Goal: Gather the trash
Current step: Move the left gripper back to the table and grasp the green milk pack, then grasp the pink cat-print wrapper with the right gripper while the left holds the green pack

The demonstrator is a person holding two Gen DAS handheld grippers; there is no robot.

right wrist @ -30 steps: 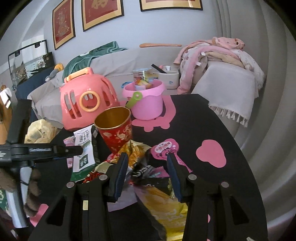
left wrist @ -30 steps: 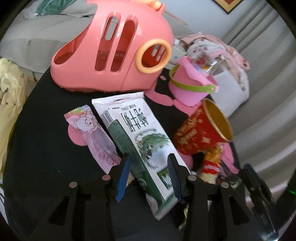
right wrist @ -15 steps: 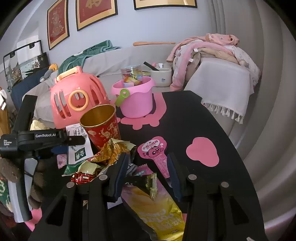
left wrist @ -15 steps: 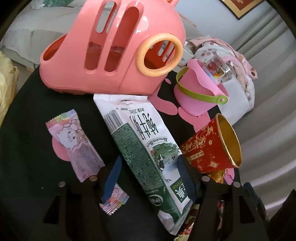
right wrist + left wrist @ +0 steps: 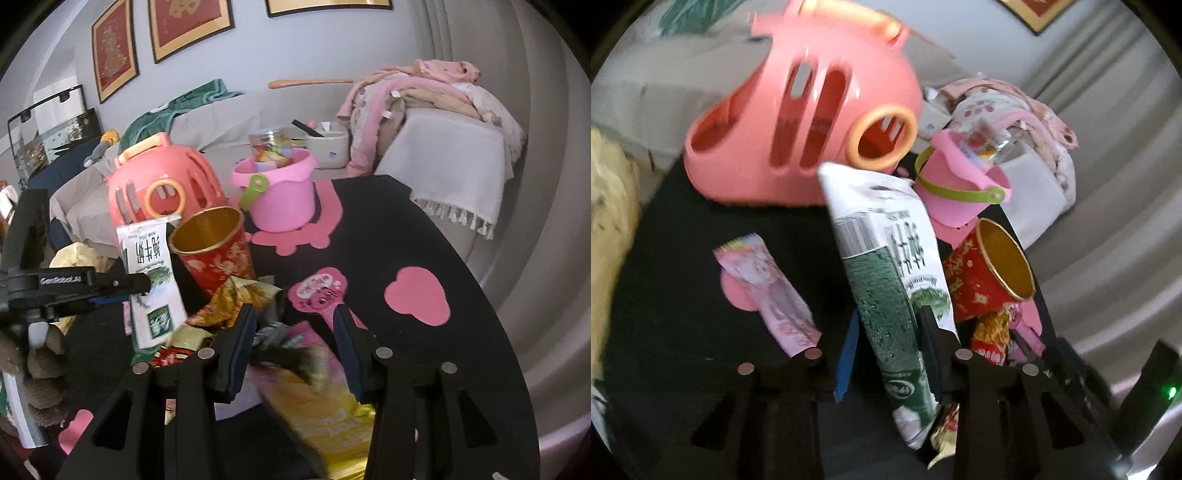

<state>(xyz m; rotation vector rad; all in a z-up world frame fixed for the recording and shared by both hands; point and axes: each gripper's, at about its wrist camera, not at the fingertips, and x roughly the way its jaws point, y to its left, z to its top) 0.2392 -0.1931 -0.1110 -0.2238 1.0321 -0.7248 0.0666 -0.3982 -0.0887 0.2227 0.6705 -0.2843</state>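
Note:
A green-and-white milk pouch (image 5: pixel 886 280) stands lifted off the black table (image 5: pixel 388 229), tilted up toward the pink basket (image 5: pixel 798 122). My left gripper (image 5: pixel 888 354) is closing on the pouch's lower part, and its pads press on it. In the right wrist view the pouch (image 5: pixel 151 273) hangs upright from the left gripper (image 5: pixel 122 286). My right gripper (image 5: pixel 291 347) holds the dark crumpled top of a yellow snack bag (image 5: pixel 321 410), which dangles blurred beneath it. A pink wrapper (image 5: pixel 764 280) lies flat to the left.
A red paper cup (image 5: pixel 214 251) with a gold inside stands beside a heap of gold and red wrappers (image 5: pixel 232 299). A pink bucket (image 5: pixel 280 199) full of wrappers stands behind it. A pink pig wrapper (image 5: pixel 317 291) lies mid-table. A sofa with clothes runs behind.
The left jaws spread wide around the milk pouch, then closed on it and raised it off the table. The right gripper kept its place while its yellow bag swung.

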